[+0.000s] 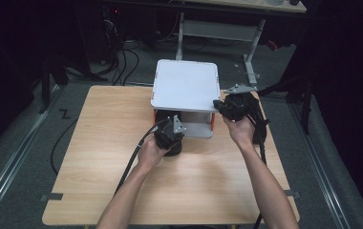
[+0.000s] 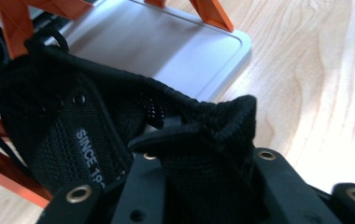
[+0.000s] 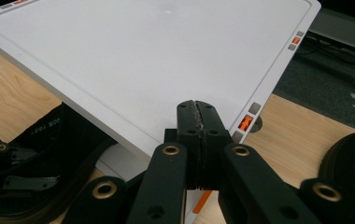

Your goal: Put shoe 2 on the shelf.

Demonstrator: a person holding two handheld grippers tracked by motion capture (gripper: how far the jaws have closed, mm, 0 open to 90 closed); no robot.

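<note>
A wooden bench [image 1: 122, 162] is carrying a white two-tier rack [image 1: 185, 86] with orange legs at its 12 o'clock side. The left tool [image 1: 170, 136] is clenching the black mesh shoe [image 2: 119, 135] at the lower tier's front. The right tool [image 3: 197, 140] is sitting clenched, jaws pressed together, against the top tier's 3 o'clock corner.

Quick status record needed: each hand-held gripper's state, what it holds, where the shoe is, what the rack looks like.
left hand-held gripper: shut on black mesh shoe, gripping its fabric collar
right hand-held gripper: jaws together at the near right corner of the rack's top shelf; whether the edge is pinched cannot be told
shoe position: at the lower shelf, front of the rack
rack: two white shelves, orange supports, on the wooden table
</note>
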